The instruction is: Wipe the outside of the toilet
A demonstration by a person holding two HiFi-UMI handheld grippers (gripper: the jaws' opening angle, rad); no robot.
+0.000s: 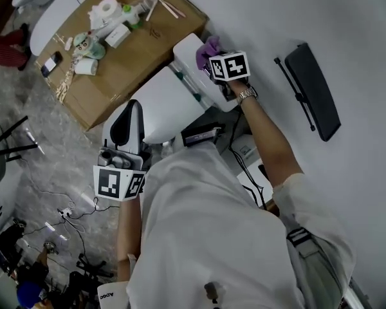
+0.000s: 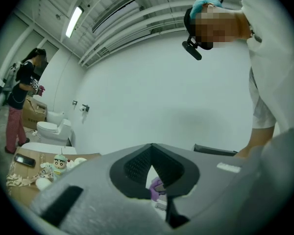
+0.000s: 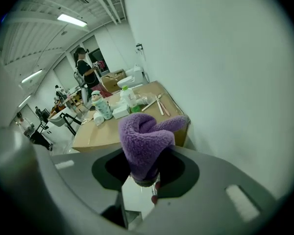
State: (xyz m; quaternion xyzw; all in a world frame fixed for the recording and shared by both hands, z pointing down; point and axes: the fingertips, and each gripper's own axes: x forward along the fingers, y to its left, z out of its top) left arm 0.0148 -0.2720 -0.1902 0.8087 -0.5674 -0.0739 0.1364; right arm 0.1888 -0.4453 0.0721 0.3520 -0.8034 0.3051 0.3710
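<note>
The white toilet (image 1: 164,102) stands below me, its tank (image 1: 194,62) against the wall. My right gripper (image 1: 213,55) is over the tank top, shut on a purple fluffy cloth (image 1: 208,47). In the right gripper view the cloth (image 3: 144,138) bulges out between the jaws of the right gripper (image 3: 144,173), with a white toilet surface (image 3: 136,199) just beneath. My left gripper (image 1: 132,111) hangs by the left side of the closed lid, jaws together and holding nothing. In its own view the left gripper (image 2: 152,153) points toward the wall, and the cloth (image 2: 156,187) shows small below.
A cardboard box (image 1: 138,47) beside the toilet carries a paper roll (image 1: 105,9), small figures, bottles and sticks. A black seat-shaped part (image 1: 315,89) lies against the white wall. Cables (image 1: 64,211) trail on the floor. Another toilet (image 2: 51,129) and a person (image 2: 20,99) are farther off.
</note>
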